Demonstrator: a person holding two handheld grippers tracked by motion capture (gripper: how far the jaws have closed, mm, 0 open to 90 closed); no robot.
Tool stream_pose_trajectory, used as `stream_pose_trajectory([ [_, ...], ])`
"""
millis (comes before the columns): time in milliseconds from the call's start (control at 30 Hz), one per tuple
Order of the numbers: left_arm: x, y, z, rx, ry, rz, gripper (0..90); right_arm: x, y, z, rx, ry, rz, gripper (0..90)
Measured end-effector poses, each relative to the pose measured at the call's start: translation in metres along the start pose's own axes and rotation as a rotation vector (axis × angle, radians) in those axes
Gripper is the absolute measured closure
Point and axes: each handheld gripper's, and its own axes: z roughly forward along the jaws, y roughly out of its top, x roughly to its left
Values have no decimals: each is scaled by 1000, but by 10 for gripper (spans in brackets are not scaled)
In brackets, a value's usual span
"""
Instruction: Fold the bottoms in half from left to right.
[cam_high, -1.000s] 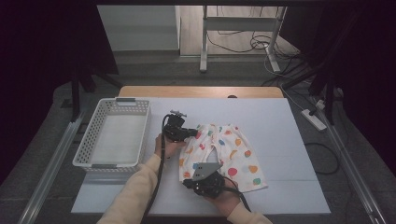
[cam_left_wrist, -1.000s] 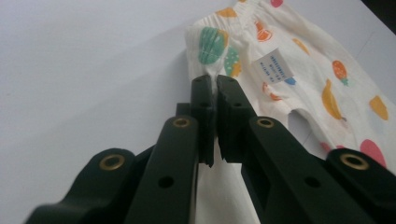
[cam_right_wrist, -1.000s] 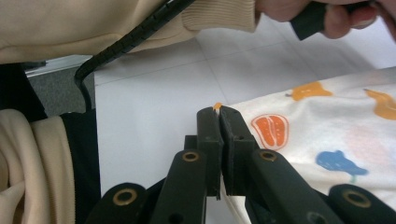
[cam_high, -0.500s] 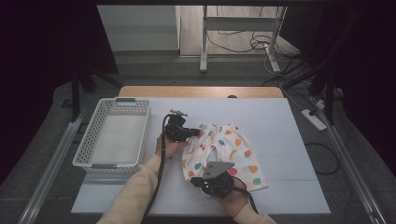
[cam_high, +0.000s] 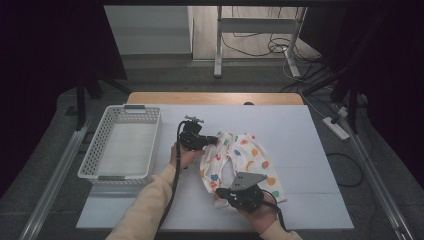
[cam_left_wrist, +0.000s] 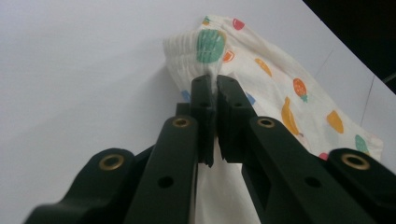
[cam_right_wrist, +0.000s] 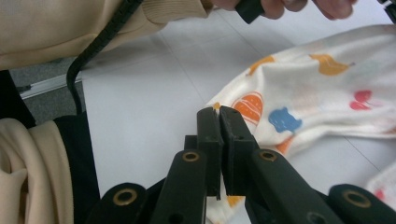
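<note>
White basket (cam_high: 95, 155) — left of the work, well apart, nothing obstructing. Printed shorts (cam_high: 250, 160) on white table (cam_high: 310, 145), long axis running away from the person. Left gripper (cam_left_wrist: 215, 88) pinches the waistband; right gripper (cam_right_wrist: 219, 116) — clamped on a leg hem.

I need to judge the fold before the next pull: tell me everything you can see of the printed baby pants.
The baby pants are small, cream soft knit cloth printed with coloured fruit shapes, with a ribbed gathered waistband. They lie mostly flat, slightly rumpled, on the white table, right of the white basket, legs toward the person. The left tongs are shut on the waistband; the right tongs are shut on a leg's cloth edge.
</note>
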Motion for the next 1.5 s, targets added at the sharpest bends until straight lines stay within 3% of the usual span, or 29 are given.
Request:
stream_pose_trajectory([
  [667,-7,8,4,-11,-13,2,856,-13,-13,-17,-5,-41,53,870],
  [1267,-18,19,8,-26,-24,5,856,-20,-25,-48,-44,-95,94,871],
  [1500,-21,24,11,-25,-21,7,856,-17,-27,-57,-63,-104,94,871],
])
